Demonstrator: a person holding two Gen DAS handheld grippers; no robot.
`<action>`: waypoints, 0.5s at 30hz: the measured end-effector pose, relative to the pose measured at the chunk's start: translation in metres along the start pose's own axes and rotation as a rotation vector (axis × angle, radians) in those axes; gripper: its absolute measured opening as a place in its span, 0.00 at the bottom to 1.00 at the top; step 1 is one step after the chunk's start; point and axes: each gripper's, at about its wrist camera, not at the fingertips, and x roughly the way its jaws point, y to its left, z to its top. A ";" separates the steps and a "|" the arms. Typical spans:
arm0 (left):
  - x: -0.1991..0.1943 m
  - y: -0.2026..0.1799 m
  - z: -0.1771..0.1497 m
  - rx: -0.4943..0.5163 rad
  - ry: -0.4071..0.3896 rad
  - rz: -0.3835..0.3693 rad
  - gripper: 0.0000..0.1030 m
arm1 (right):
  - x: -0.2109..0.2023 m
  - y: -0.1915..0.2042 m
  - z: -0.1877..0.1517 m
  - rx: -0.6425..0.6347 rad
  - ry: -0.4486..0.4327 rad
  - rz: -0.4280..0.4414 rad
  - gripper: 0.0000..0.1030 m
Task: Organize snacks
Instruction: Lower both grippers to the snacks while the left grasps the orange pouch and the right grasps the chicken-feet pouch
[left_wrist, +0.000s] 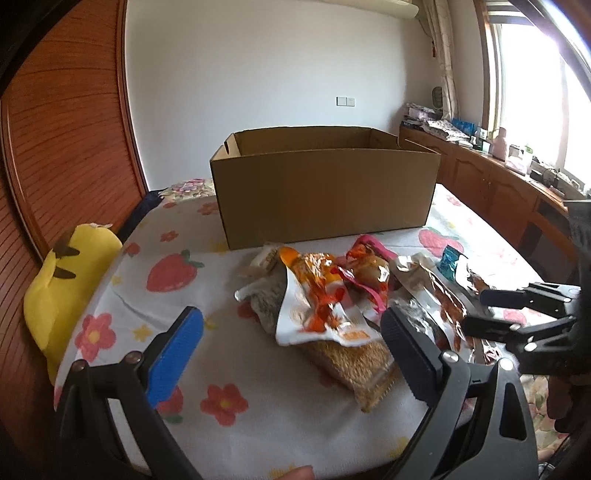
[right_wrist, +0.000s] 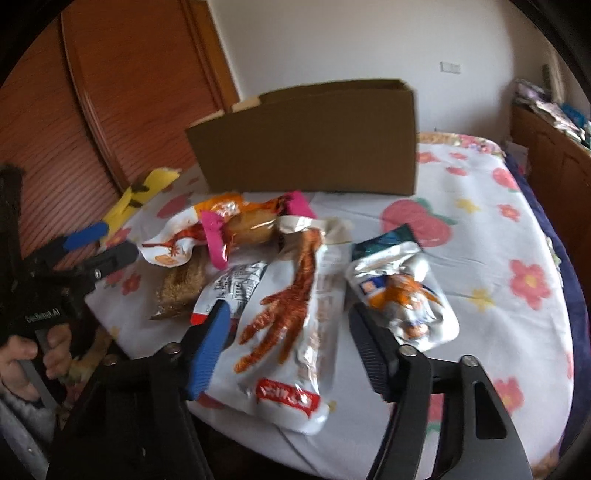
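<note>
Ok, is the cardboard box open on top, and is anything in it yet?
Open: the cardboard box stands upright, no flaps over its top. Contents: cannot tell, since only the upper inner walls show.

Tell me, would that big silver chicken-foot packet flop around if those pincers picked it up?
Probably. The chicken-foot packet is a thin, crinkled foil pouch lying flat on the bedsheet, so it would likely sag and bend from whichever edge is pinched. Its glossy surface looks slippery, so the open right gripper may need a firm squeeze. It seems light, and won't roll.
</note>
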 end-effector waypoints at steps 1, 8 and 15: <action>0.001 0.001 0.002 0.003 0.000 -0.002 0.94 | 0.006 0.002 0.002 -0.009 0.017 -0.008 0.63; 0.024 0.007 0.015 0.015 0.050 -0.054 0.94 | 0.027 -0.001 0.010 -0.001 0.066 -0.023 0.67; 0.048 0.005 0.027 0.034 0.119 -0.114 0.90 | 0.042 -0.009 0.016 0.015 0.087 -0.019 0.72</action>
